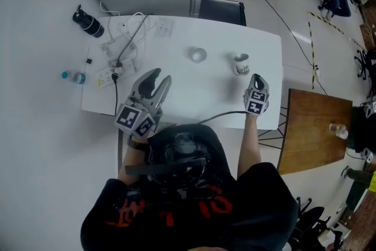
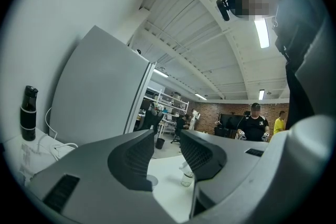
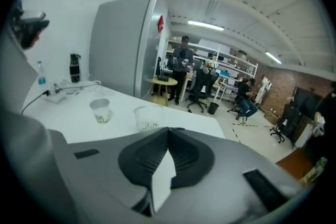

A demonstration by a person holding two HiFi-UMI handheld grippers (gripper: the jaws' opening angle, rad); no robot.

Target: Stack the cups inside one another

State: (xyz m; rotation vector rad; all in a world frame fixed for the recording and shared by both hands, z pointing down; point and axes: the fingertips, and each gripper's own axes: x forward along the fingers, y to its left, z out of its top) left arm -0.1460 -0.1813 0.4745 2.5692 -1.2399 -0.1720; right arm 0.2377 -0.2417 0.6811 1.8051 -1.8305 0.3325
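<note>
Two cups stand upright and apart on the white rectangular table (image 1: 176, 97), not yet nested. First translucent plastic cup (image 1: 198, 55) sits near the middle of the table toward the far edge. Second translucent plastic cup (image 1: 241, 64) is to its right, closer to the table's right end; a speckled pattern shows low on its wall. Right gripper (image 1: 257, 78) hovers over the near right part of the table, just short of the second translucent plastic cup and not touching it. In the right gripper view its dark ribbed pads (image 3: 152, 155) are pressed together with nothing between them, and the right gripper (image 3: 169, 130) is tilted downward toward both cups; the second translucent plastic cup (image 3: 147, 118) is the nearer and the first translucent plastic cup (image 3: 100, 110) lies farther left. Left gripper (image 1: 160, 76) is held over the near left part of the table, well apart from both cups. In its own view the left gripper (image 2: 168, 149) has its jaws spread, with only table top and distant room in the gap. A tall black bottle (image 1: 88, 22), a small clear water bottle with a blue cap (image 1: 73, 76) and a white power strip with cables (image 1: 111, 70) occupy the table's left end. A brown wooden side table (image 1: 311, 126) stands to the right.
</note>
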